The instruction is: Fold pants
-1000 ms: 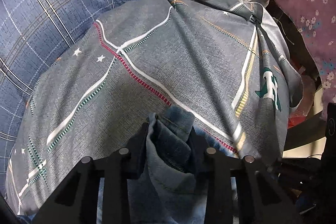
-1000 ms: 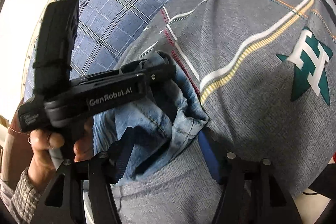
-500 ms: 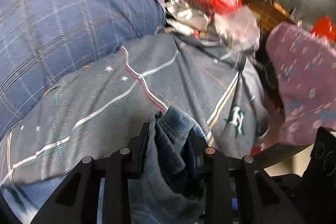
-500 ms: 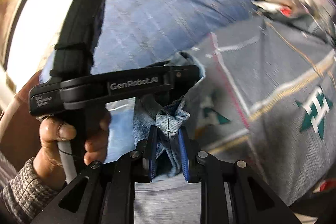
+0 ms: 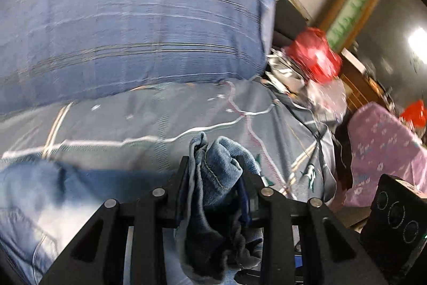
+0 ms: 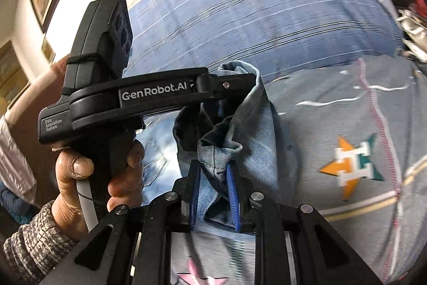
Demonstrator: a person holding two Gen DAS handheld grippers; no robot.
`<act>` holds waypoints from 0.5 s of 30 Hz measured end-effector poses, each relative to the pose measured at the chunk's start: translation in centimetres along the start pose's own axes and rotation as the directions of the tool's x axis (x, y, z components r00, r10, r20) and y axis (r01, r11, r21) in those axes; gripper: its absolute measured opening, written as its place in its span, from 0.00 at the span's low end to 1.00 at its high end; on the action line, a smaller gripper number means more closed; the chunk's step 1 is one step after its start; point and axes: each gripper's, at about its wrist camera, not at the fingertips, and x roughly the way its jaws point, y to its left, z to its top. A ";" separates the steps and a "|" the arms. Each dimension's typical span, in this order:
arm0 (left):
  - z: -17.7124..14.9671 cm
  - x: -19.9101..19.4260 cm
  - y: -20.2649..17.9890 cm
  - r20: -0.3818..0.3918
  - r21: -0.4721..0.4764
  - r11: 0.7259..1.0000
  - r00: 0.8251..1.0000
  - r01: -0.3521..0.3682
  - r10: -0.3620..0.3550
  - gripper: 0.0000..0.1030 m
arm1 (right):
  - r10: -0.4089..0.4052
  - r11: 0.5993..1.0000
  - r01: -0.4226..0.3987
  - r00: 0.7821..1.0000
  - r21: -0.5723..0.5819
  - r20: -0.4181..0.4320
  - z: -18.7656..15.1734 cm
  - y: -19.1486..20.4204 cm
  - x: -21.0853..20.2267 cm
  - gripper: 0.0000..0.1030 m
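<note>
The pants are blue denim jeans (image 5: 217, 164). My left gripper (image 5: 213, 167) is shut on a bunched fold of them, raised above the grey patterned bedspread (image 5: 133, 124). More denim (image 5: 32, 202) trails down at the lower left. In the right wrist view my right gripper (image 6: 213, 172) is shut on another bunch of the jeans (image 6: 221, 151), pinched between blue pads (image 6: 231, 183). The left gripper (image 6: 232, 84), held by a hand (image 6: 80, 172), clamps the same cloth just ahead of it and to the left.
A large blue plaid pillow (image 5: 128, 26) lies behind the bedspread. A red bag (image 5: 312, 55) and crumpled clutter (image 5: 288, 76) sit at the back right. A purple floral cloth (image 5: 384, 146) lies at the right. The bedspread carries a star logo (image 6: 352, 164).
Both grippers have lifted the jeans up and away from the bedspread, and the views have tilted upward. The right gripper, open a second ago, has shut on the denim.
</note>
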 end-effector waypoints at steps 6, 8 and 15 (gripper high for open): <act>-2.4 -0.9 6.9 -0.001 -0.175 0.984 1.000 -0.030 0.030 0.32 | 0.018 0.998 -0.024 0.994 -0.055 -0.110 -0.7 2.7 5.1 0.21; -3.2 -1.0 8.8 -0.009 -0.222 0.973 0.998 -0.064 0.064 0.31 | 0.021 0.997 -0.030 0.990 -0.066 -0.141 -1.2 3.3 6.7 0.21; -5.3 -3.6 12.4 -0.009 -0.324 0.940 0.994 -0.106 0.109 0.40 | 0.041 0.992 -0.068 0.970 -0.104 -0.241 -3.0 4.2 10.8 0.29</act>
